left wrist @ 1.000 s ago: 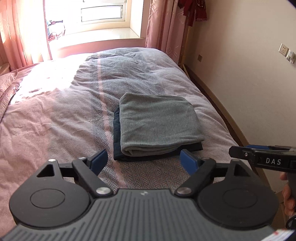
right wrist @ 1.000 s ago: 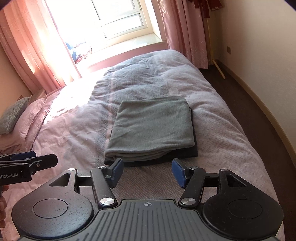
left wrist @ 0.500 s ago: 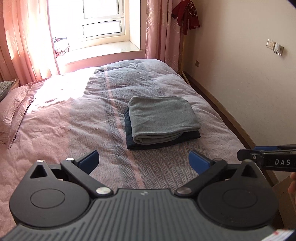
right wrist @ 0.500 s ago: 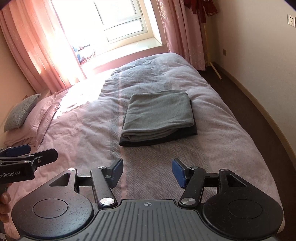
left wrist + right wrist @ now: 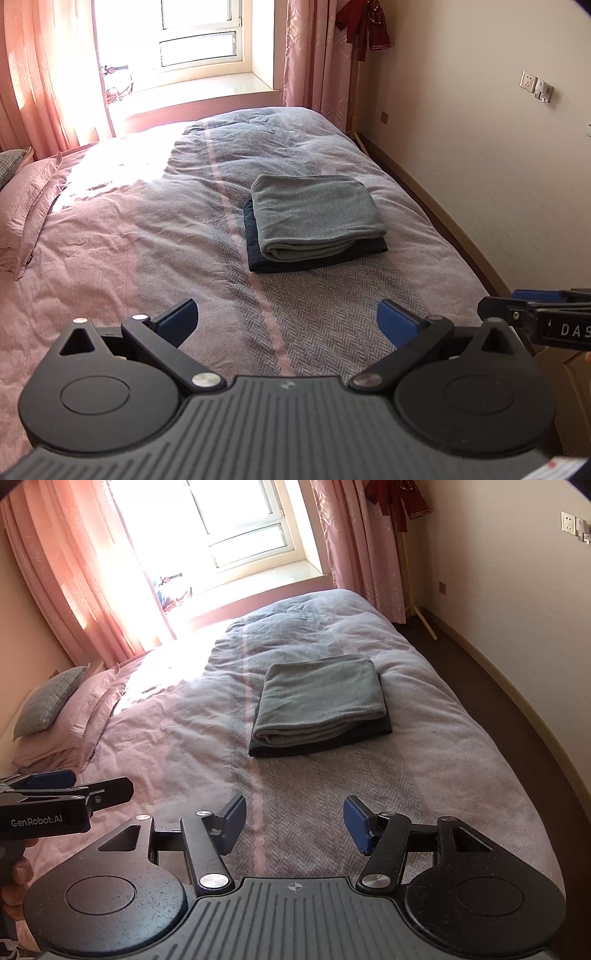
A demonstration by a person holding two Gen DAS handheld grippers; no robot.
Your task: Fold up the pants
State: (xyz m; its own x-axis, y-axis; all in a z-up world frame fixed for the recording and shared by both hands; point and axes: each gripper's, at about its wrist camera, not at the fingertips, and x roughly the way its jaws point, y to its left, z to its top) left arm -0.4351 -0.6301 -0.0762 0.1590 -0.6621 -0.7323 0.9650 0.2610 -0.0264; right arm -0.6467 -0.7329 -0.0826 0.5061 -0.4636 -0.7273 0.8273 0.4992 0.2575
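Grey folded pants [image 5: 316, 218] lie, seemingly, on darker cloth [image 5: 255, 254]; both grippers gape empty.

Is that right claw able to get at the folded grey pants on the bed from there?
Probably yes. The right claw is open, and only bare bedspread lies between it and the grey pants. It would have to move forward first.

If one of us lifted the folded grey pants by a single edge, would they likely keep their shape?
Probably not. The grey pants look like soft knit folded in loose, rounded layers, so they would likely sag and unfold. They seem light, and unlikely to slide by themselves. They rest on a dark folded garment, which might drag along if pushed.
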